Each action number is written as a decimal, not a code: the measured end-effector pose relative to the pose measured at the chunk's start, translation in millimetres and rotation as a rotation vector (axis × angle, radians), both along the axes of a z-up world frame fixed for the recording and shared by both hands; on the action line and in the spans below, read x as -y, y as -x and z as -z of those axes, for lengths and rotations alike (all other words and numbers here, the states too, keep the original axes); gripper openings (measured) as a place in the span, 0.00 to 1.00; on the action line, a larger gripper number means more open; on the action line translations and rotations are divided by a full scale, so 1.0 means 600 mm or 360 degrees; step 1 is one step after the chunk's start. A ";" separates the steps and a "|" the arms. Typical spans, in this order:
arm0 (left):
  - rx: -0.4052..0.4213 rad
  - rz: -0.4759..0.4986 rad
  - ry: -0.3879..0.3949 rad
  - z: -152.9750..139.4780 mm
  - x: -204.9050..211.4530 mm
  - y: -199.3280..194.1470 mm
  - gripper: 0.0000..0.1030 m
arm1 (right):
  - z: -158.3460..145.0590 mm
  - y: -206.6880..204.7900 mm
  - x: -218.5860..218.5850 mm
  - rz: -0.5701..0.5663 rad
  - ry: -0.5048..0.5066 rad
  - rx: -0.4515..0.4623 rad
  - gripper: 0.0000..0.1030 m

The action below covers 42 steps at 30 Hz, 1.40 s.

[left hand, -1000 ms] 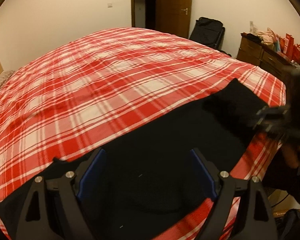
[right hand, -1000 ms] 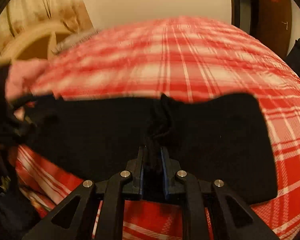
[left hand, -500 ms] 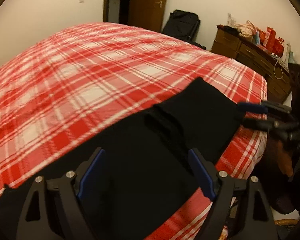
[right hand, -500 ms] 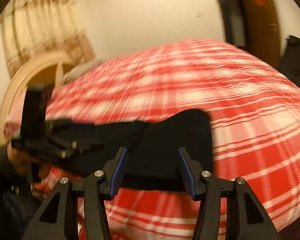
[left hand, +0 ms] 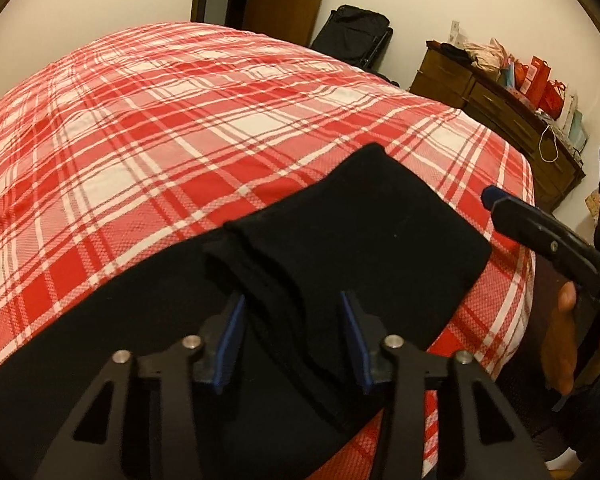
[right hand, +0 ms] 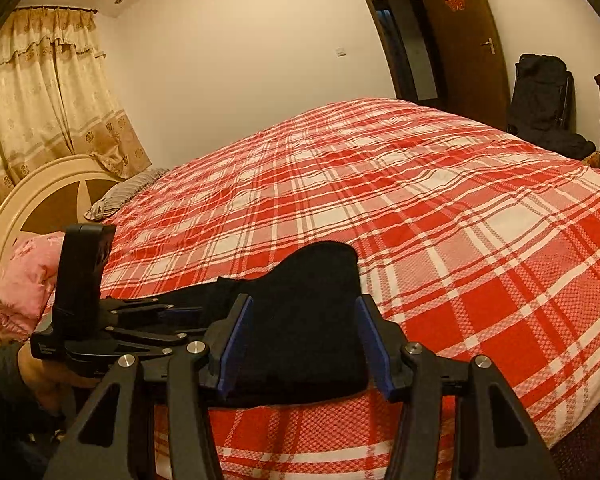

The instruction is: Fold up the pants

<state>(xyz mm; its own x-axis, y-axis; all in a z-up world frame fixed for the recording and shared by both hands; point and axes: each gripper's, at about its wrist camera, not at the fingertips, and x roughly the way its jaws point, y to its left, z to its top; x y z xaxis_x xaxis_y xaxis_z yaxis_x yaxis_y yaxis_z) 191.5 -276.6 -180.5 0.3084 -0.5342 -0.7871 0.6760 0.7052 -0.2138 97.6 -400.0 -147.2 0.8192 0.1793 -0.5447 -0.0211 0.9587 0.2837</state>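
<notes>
The black pants (left hand: 360,220) lie along the near edge of the bed, one end folded over onto the rest. My left gripper (left hand: 293,336) hovers over the edge of that fold with its jaws closing. Cloth lies under and between the pads, and they do not press on it. In the right wrist view the folded end of the pants (right hand: 316,280) rests flat on the cover. Just short of it my right gripper (right hand: 305,344) stands open and holds nothing. The left gripper (right hand: 188,320) shows there at the left, low over the pants, in a person's hand.
A red and white plaid cover (left hand: 180,120) spreads over the whole bed. A wooden dresser (left hand: 500,100) with bags on top and a black suitcase (left hand: 352,36) stand past the foot. A cream headboard (right hand: 32,200) and a pink pillow (right hand: 24,272) are at the other end.
My right gripper let go of the bunched cloth, opened and drew back and up. My left gripper slid right along the pants to the folded edge, and its jaws narrowed.
</notes>
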 end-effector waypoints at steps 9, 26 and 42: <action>-0.0004 0.0004 0.0074 -0.022 -0.012 0.000 0.13 | 0.006 0.008 0.000 0.0025 0.0018 0.0036 0.56; 0.0061 -0.0177 0.0054 -0.079 -0.156 0.003 0.13 | 0.022 0.006 -0.028 -0.0082 0.0030 0.0011 0.59; 0.0009 -0.0354 0.0027 -0.050 -0.263 0.007 0.12 | 0.030 -0.001 -0.038 -0.0128 0.0030 -0.0025 0.59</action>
<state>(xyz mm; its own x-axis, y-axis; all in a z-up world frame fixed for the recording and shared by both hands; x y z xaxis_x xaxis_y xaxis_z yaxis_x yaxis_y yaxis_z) 187.3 -119.1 -150.3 0.4246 -0.4658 -0.7763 0.5054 0.8334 -0.2237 98.0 -377.4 -165.3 0.7939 0.2338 -0.5613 -0.0940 0.9592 0.2666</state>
